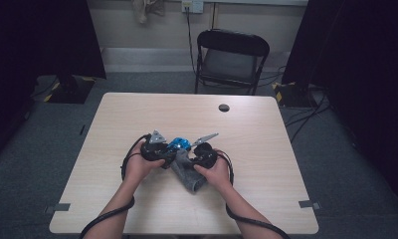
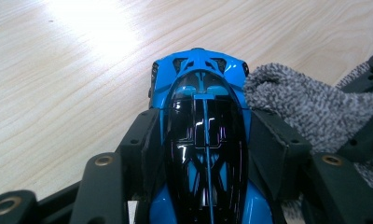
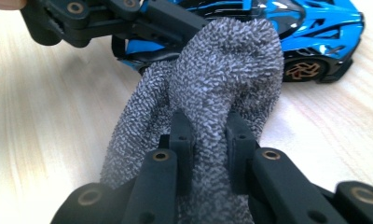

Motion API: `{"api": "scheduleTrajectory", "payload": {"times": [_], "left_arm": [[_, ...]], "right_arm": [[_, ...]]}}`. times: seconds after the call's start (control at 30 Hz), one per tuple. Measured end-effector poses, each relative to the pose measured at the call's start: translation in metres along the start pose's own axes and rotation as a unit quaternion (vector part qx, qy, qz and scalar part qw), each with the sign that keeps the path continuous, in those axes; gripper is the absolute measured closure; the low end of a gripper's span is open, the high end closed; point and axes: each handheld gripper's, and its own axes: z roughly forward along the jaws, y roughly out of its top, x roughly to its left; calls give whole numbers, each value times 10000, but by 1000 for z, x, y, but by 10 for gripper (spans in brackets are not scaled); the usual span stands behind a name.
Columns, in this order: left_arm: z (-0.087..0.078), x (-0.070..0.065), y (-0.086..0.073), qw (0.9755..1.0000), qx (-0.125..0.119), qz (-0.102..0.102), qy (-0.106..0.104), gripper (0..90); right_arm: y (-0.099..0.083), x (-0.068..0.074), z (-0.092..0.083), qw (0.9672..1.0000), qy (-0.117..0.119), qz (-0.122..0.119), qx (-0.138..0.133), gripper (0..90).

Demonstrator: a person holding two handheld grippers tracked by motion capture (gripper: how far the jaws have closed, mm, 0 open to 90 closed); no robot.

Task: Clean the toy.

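Near the desk's (image 1: pixel 137 107) middle, the left hand-held gripper (image 2: pixel 201 135) is clamping a blue toy car (image 2: pixel 201 88); the right hand-held gripper (image 3: pixel 208 140) is pinching a grey cloth (image 3: pixel 222 65).

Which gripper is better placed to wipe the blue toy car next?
Probably the right gripper: it pinches the grey cloth, whose free end already lies against the blue toy car. The left gripper clamps the car's sides.
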Motion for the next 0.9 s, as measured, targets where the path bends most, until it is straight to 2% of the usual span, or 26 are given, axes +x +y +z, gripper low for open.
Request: {"api": "scheduleTrajectory", "payload": {"times": [0.9], "left_arm": [[0,-1,0,10000,27,-9,22,447]], "right_arm": [[-2,18,6,9993,300,-186,93,774]]}}
